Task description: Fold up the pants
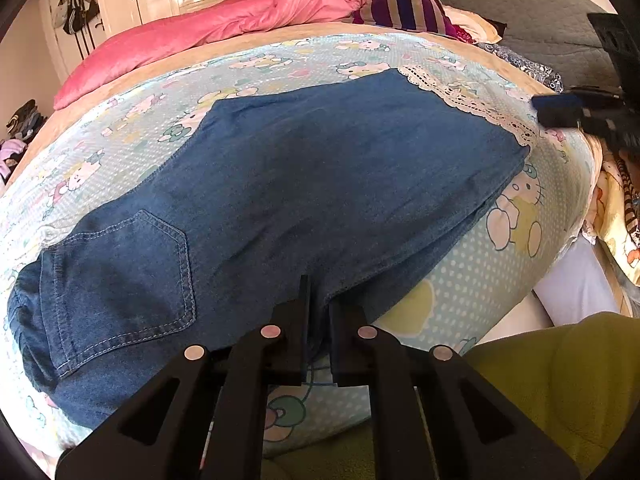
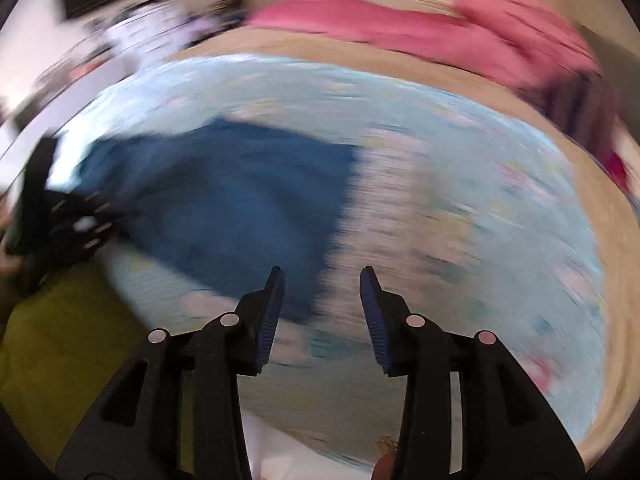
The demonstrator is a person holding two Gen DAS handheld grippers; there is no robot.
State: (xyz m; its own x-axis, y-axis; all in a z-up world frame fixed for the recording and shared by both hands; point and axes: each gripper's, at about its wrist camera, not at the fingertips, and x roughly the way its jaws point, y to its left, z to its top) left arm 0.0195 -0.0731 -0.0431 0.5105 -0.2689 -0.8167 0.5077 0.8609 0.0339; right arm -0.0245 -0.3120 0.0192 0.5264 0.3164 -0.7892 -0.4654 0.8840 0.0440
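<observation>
Left wrist view: pants (image 1: 320,184) lying on the bed sheet (image 1: 460,280), seemingly folded lengthwise already; left gripper (image 1: 319,312) pinching their near edge.

Right wrist view, blurred: right gripper (image 2: 322,304) spread, holding nothing; crosswise folds probably remaining.

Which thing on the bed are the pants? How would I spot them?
Find the bed sheet with cartoon cats on pale blue. The pants lie flat across its middle, one long blue denim shape. Unlike the pink quilt bunched behind, they have a stitched back pocket and white lace trim at one end.
</observation>
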